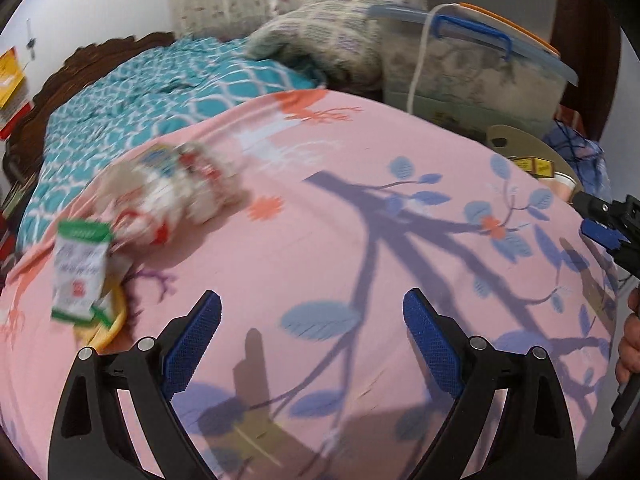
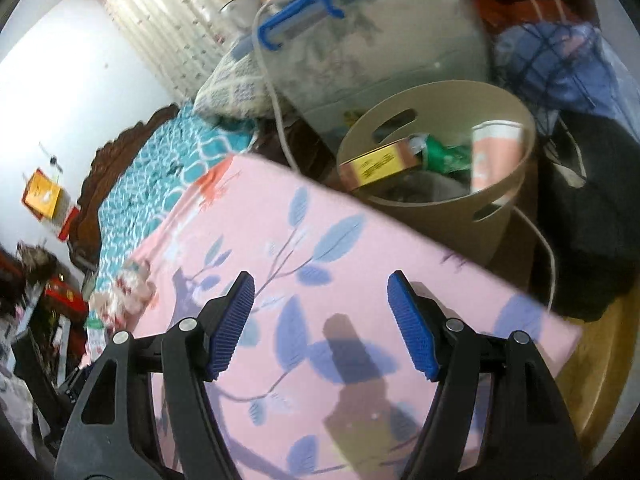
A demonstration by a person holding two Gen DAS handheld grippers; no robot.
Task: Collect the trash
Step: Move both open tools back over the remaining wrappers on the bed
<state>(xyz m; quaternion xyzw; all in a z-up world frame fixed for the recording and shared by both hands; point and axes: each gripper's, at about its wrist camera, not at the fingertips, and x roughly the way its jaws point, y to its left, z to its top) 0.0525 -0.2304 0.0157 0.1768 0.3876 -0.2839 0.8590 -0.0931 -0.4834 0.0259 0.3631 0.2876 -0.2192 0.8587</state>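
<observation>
Left wrist view: the left gripper (image 1: 312, 312) hangs over the pink sheet (image 1: 320, 248) with its two blue fingers spread wide and nothing between them. It is empty, likely because it is going for more trash. The trash still to pick up lies ahead of it and off to its left: a crumpled white and red wrapper (image 1: 176, 188) and, nearer, a small green and white packet (image 1: 80, 276). The packet rests partly on a yellow rim (image 1: 110, 328); I cannot tell what that yellow thing is. Both pieces are blurry.

The right gripper (image 2: 320, 320) is also let go and empty, with its fingers apart over the same sheet. The bin (image 2: 500, 216) stands on the floor ahead of it and a little to its right, just past the edge of the bed. That spot seems handy, because trash can be dropped in from the bed. Inside the bin are a yellow and brown box (image 2: 380, 164), a green wrapper (image 2: 444, 152) and a pink and white paper cup (image 2: 496, 152). It looks partly full, with room for more.

Behind the bin sits a big clear box (image 2: 380, 52) with a blue handle (image 2: 296, 16). What is in it is too cloudy to tell.
</observation>
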